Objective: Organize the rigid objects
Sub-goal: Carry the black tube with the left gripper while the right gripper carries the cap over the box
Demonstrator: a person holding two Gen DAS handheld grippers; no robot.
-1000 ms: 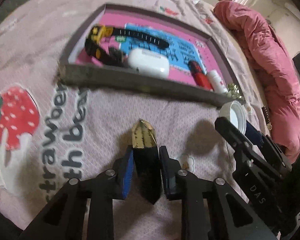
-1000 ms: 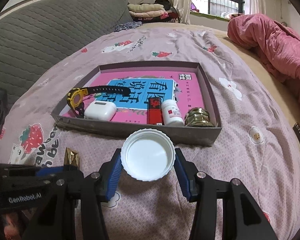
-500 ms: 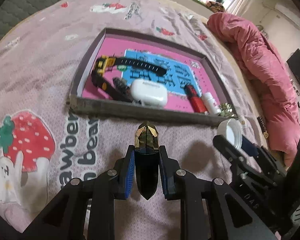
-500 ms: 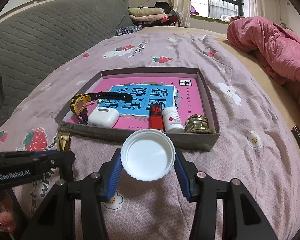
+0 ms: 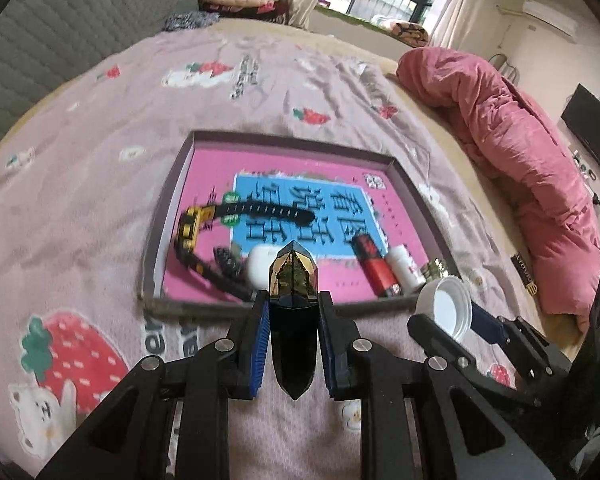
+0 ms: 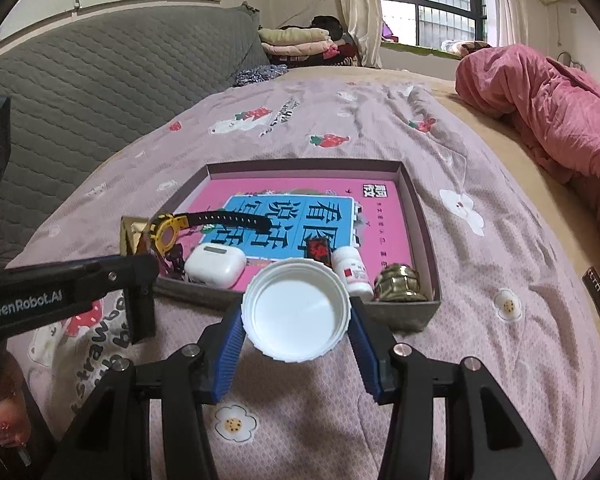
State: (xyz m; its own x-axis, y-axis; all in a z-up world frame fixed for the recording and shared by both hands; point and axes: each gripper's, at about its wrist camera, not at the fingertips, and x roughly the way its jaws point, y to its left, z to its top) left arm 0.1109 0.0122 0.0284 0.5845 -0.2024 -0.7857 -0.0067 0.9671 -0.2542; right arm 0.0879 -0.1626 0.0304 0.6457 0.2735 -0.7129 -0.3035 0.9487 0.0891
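My left gripper (image 5: 294, 312) is shut on a dark faceted bottle with a gold tip (image 5: 293, 280), held in the air just in front of the grey tray (image 5: 168, 204). My right gripper (image 6: 296, 316) is shut on a white round lid (image 6: 296, 314), hollow side up, near the tray's front wall (image 6: 404, 314). In the tray lie a pink and blue book (image 6: 300, 216), a yellow and black watch (image 6: 168, 232), a white earbud case (image 6: 216, 266), a red lighter (image 6: 319, 250), a small white bottle (image 6: 352, 270) and a brass piece (image 6: 398, 284). In the right wrist view the bottle (image 6: 134, 236) shows at the left.
The tray rests on a mauve bedsheet (image 6: 480, 360) with strawberry prints. A pink quilt (image 5: 540, 168) is heaped along the right side. A grey quilted headboard (image 6: 80, 100) stands at the left, folded clothes (image 6: 300, 40) at the far end. A person's fingers (image 6: 10, 428) show at lower left.
My left gripper has lifted the dark bottle off the sheet and tipped up toward the tray. The right gripper with the lid has stayed in place.
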